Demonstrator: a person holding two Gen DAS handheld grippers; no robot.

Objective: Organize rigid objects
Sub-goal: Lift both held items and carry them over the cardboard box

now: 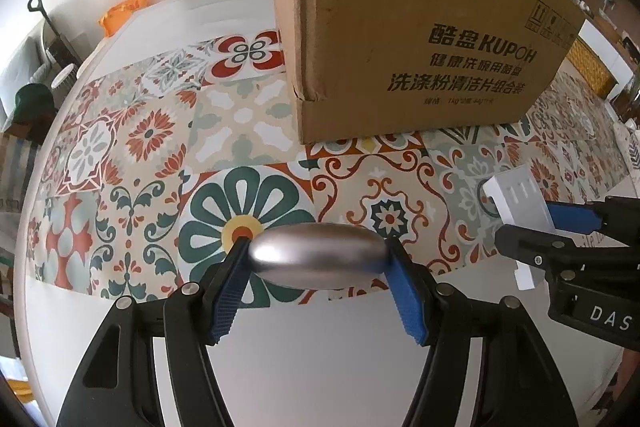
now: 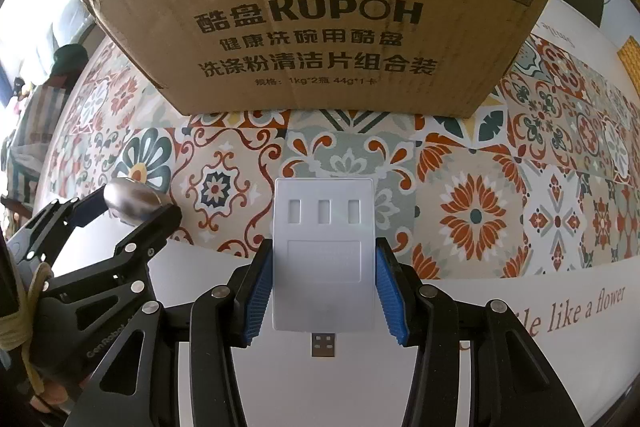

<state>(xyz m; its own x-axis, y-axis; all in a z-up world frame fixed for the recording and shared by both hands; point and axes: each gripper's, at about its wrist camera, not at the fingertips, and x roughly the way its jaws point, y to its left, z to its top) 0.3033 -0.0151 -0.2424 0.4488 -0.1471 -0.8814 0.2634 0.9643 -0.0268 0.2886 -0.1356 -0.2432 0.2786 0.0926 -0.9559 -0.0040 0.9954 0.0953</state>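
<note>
My left gripper (image 1: 318, 253) is shut on a smooth silver metal oval (image 1: 316, 253), held above the patterned tablecloth. It also shows in the right wrist view (image 2: 132, 203), at the left. My right gripper (image 2: 324, 267) is shut on a flat white USB hub (image 2: 324, 255) with three slots and a plug at its near end. The hub also shows in the left wrist view (image 1: 520, 201), at the right. A brown cardboard box (image 1: 420, 27) printed KUPOH stands on the table just beyond both grippers and fills the upper right wrist view (image 2: 312, 11).
A tile-patterned cloth (image 1: 160, 147) covers the white table (image 1: 304, 363). An orange bag (image 1: 124, 13) lies at the table's far left edge. Chairs and shelves stand behind.
</note>
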